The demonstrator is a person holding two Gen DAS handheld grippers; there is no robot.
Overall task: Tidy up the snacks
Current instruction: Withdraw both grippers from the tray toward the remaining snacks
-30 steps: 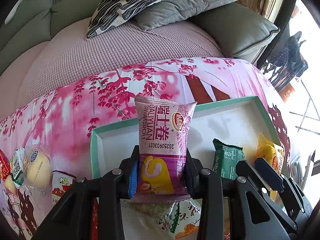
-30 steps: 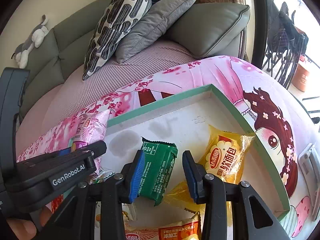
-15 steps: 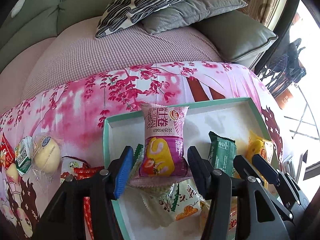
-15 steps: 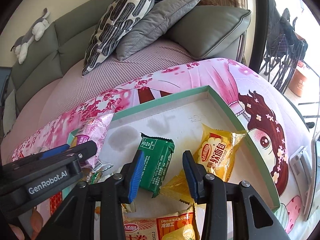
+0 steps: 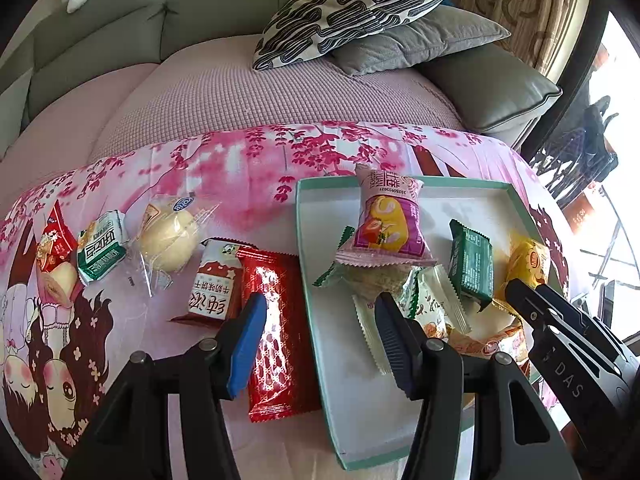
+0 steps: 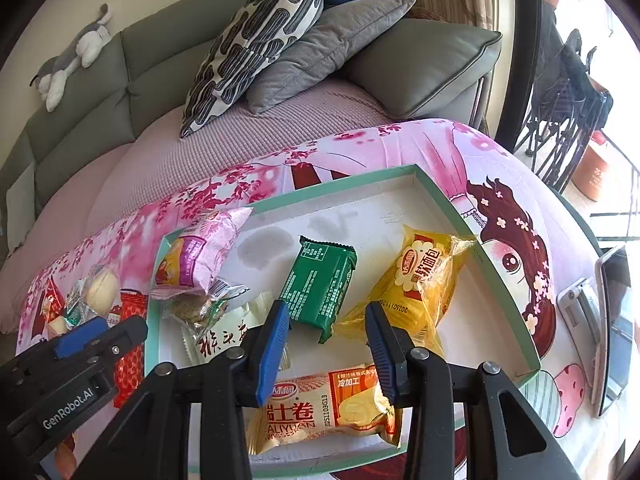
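Observation:
A pink Swiss roll packet (image 5: 386, 220) lies in the mint-rimmed tray (image 5: 304, 240), resting on a green-and-white snack packet (image 5: 428, 304). My left gripper (image 5: 320, 340) hangs open and empty over the tray's left rim, just right of a red packet (image 5: 272, 320). My right gripper (image 6: 328, 344) is open and empty above the tray (image 6: 452, 200). Past its fingertips lie a green packet (image 6: 320, 284) and a yellow bread packet (image 6: 420, 280); an orange roll packet (image 6: 320, 404) lies beneath them. The pink packet (image 6: 196, 260) leans at the tray's far left corner.
Left of the tray, on the pink printed cloth, lie a biscuit box (image 5: 214, 284), a wrapped bun (image 5: 168, 240), a green-white packet (image 5: 102, 248) and a small red packet (image 5: 56, 240). A phone (image 6: 612, 328) lies right of the tray. Sofa cushions sit behind.
My left gripper opened and let go of the pink packet, which now lies in the tray, then drew back and to the left. My right gripper pulled back a little, still open.

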